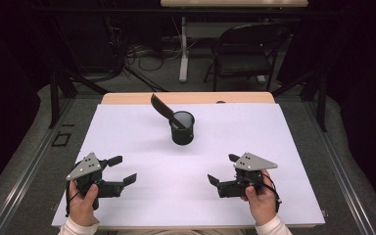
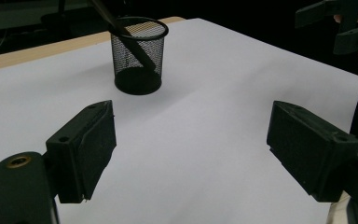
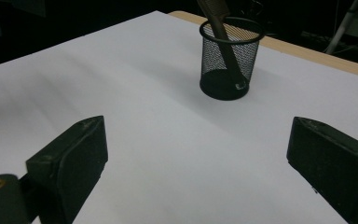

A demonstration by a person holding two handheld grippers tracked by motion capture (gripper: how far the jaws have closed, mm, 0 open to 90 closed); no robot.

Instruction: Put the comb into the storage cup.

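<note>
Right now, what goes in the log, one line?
left gripper open | right gripper open | comb leaning in cup | nothing held

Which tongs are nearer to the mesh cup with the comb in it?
Roughly equal; the right tongs look marginally nearer. The mesh cup stands mid-table beyond both: forward and rightward of the left tongs, forward and leftward of the right. Both are open, well short.

A wooden bench (image 1: 127,98) is covered almost wholly by a white sheet (image 1: 254,147); on the sheet, toward the far edge, stands a black mesh cup (image 1: 182,129).
</note>
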